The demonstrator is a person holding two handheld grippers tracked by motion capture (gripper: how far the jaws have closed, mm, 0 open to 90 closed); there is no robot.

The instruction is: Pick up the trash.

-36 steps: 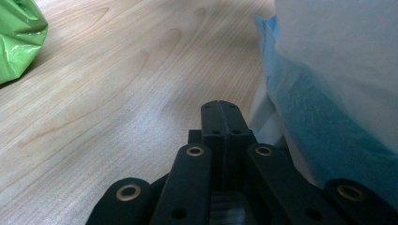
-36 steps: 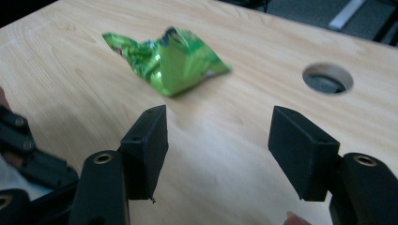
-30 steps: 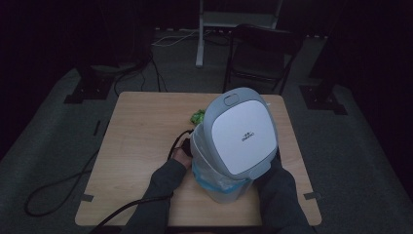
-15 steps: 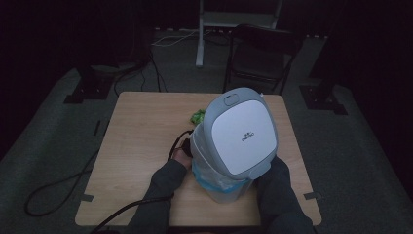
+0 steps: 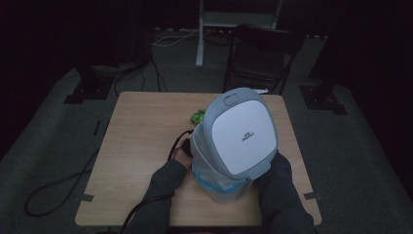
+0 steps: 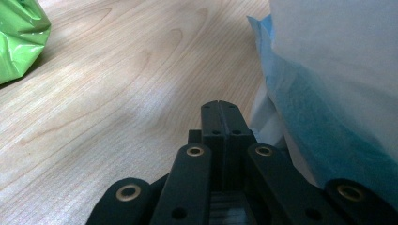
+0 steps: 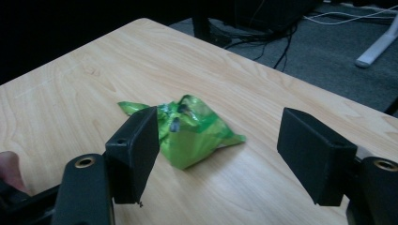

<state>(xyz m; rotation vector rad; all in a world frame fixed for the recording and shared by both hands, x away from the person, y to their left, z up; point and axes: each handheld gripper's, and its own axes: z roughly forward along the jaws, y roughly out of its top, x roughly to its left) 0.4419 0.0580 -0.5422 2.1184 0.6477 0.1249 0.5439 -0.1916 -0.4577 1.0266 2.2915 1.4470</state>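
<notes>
So the landmark here is the small white bin (image 5: 221,180) with the blue liner bag (image 5: 214,176) folded over its rim, standing near the front edge of the wooden surface (image 5: 141,126) right in front of the person. Its grey-and-white lid (image 5: 241,131) is flipped up and leans toward the far side, so from the high view it covers most of the bin's mouth.

The thing being gone after is a crumpled green wrapper (image 7: 187,129). It lies flat on the surface just beyond the bin, on the far left side of the lid, near but not touching as far as I can tell.

The left gripper (image 6: 219,105) is clenched tight with nothing in it, the two black jaws pressed flat together. It sits low over the surface just left of the bin, tip right beside the blue liner. The green wrapper shows up way off in the corner of the left gripper view, so it's well apart from that one. From above you can see the left hand (image 5: 182,157) parked against the bin's left side with the black cable (image 5: 146,207) trailing back off the front edge.

The right gripper (image 7: 218,157) is released, and its jaws have just been opening wider. They stand far apart and frame the wrapper beyond them, but nothing is between the pads and nothing touches them. The right sleeve (image 5: 282,195) comes in on the bin's right side.
</notes>
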